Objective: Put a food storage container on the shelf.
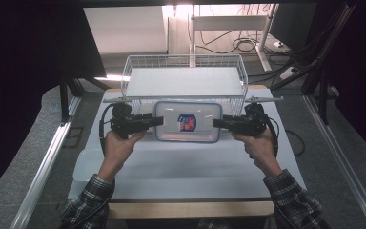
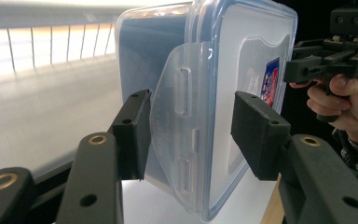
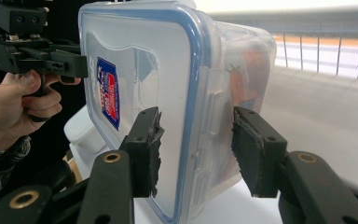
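Note:
A clear plastic box (image 1: 187, 121) with a blue-rimmed lid and a red-and-blue sticker hangs level above the white table, just in front of the wire basket. My left gripper (image 1: 158, 121) is clamped on its left end and my right gripper (image 1: 217, 123) on its right end. In the left gripper view the jaws (image 2: 191, 126) straddle the box's latch end (image 2: 182, 93), one pad under the base, one on the lid. The right gripper view shows the same grip (image 3: 196, 140) across the box (image 3: 140, 60), with the left gripper (image 3: 42, 58) at the far end.
A white wire basket (image 1: 186, 58) with a flat white floor stands right behind the box. A clear tub (image 1: 83, 164) sits at the left edge of the white table top (image 1: 186, 167). Metal rails run along both sides, and cables lie on the floor at the back right.

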{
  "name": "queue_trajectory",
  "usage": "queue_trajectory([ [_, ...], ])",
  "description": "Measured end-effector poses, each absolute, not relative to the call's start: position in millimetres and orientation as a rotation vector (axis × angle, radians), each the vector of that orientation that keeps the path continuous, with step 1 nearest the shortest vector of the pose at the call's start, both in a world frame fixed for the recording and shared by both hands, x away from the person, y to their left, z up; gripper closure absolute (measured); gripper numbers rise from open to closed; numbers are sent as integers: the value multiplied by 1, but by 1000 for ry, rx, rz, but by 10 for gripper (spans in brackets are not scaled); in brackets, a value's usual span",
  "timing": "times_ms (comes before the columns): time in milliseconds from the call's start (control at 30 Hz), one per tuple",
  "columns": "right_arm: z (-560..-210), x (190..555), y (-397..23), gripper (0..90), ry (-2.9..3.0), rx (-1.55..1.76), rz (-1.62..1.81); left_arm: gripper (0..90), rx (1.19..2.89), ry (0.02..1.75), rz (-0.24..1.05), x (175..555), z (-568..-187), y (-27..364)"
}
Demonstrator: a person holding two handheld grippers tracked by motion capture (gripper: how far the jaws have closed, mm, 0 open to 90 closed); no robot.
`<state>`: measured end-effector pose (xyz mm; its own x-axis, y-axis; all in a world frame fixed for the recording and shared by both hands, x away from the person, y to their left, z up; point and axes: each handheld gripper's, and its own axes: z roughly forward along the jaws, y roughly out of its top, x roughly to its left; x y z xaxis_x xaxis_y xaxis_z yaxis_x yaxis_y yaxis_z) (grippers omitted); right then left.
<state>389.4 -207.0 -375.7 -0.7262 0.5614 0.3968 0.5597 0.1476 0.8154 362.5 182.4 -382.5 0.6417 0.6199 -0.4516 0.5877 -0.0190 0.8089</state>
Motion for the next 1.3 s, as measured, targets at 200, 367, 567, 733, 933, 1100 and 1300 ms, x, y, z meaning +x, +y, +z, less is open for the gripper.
queue_trajectory([
  [200,-358,400,-203,537,2369,1148,1691,489,1672,990,40,374,-366,187],
  [367,-340,412,-198,537,2357,1132,1698,489,1655,990,43,385,-351,192],
  [567,-321,428,-195,537,2347,1123,1703,490,1640,987,44,402,-333,194],
  [733,-314,441,-196,537,2337,1151,1716,491,1624,994,45,417,-323,194],
  [933,-301,455,-193,536,2320,1157,1714,491,1612,994,41,431,-314,196],
  [1100,-290,470,-190,533,2314,1171,1707,490,1596,1004,30,446,-306,199],
  [1300,-285,482,-185,528,2307,1186,1690,490,1582,1018,11,461,-307,203],
])
